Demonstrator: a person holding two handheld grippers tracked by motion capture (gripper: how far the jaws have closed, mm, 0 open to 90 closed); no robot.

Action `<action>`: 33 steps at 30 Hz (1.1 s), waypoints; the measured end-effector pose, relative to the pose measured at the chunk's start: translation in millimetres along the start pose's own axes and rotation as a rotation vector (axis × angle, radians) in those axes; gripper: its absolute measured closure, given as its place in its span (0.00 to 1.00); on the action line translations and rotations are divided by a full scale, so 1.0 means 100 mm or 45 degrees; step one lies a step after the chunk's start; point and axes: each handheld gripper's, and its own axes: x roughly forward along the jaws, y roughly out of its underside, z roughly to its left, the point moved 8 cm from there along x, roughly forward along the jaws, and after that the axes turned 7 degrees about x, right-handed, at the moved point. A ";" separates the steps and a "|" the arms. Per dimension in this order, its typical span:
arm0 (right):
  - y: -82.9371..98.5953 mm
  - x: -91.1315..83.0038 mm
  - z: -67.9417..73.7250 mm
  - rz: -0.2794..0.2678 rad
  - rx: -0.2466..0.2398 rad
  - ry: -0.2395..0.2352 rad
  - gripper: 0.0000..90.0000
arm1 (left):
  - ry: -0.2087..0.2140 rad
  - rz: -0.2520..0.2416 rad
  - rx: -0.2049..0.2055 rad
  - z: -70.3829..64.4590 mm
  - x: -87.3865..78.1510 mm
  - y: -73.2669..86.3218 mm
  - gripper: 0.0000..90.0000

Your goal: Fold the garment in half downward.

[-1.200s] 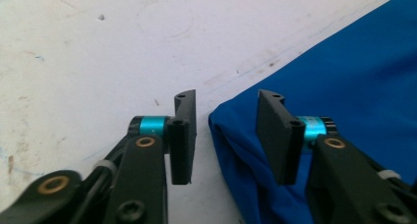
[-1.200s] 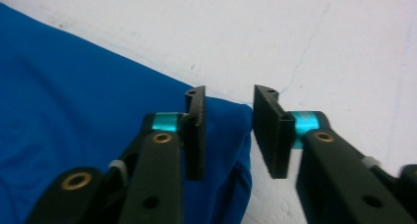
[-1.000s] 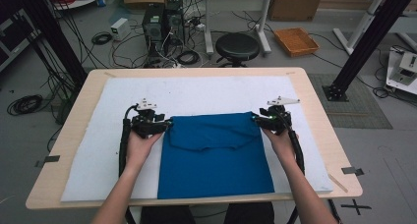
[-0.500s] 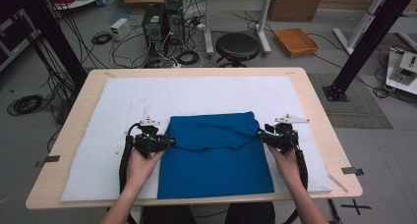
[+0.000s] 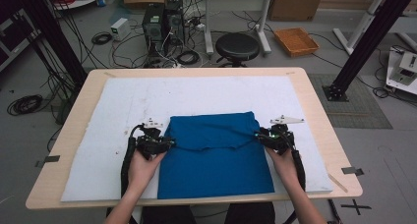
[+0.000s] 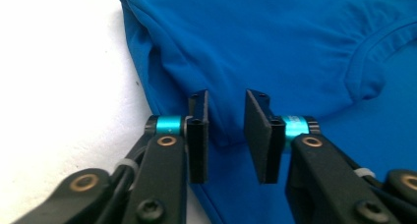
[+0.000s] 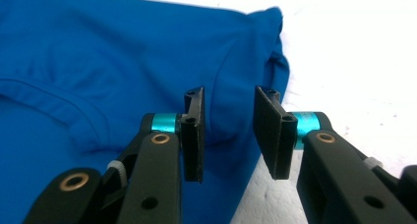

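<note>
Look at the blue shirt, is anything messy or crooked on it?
A little. The folded-over top layer of the blue shirt ends in a wavy, uneven edge across the middle, with wrinkles near the left gripper and the right gripper. Nothing looks torn or spilled.

Even, bright overhead light; soft shadows. High view slightly soft, low-res. Gripper views: near foreground blurred, white mat overexposed.

A plain blue, smooth-knit T-shirt (image 5: 216,155) lies flat, its top part folded down over the body so the collar's curved edge faces the person. The fold forms its straight far edge, and soft wrinkles gather at both folded corners.
</note>
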 end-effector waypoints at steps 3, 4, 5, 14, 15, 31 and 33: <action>0.03 0.07 0.00 0.036 -0.004 0.010 0.80 | 0.008 -0.010 0.002 0.00 0.00 -0.01 0.89; 0.04 0.09 0.00 0.052 -0.005 0.012 0.84 | 0.010 -0.009 0.015 0.00 -0.01 -0.01 0.92; 0.05 0.10 0.00 0.061 -0.009 0.013 0.92 | 0.012 -0.014 0.025 0.00 -0.02 -0.01 0.95; 0.03 0.03 0.04 0.030 -0.031 -0.022 0.97 | 0.027 -0.081 0.026 0.00 -0.11 -0.09 0.98; 0.02 0.00 0.05 0.026 -0.025 -0.025 0.97 | 0.033 -0.089 0.021 0.00 -0.13 -0.10 0.98; 0.19 -0.51 0.16 0.065 0.019 -0.148 0.97 | 0.258 -0.124 -0.017 -0.24 -0.47 0.01 0.98; 0.24 -0.60 0.20 0.077 0.026 -0.169 0.97 | 0.281 -0.125 -0.013 -0.31 -0.55 0.06 0.98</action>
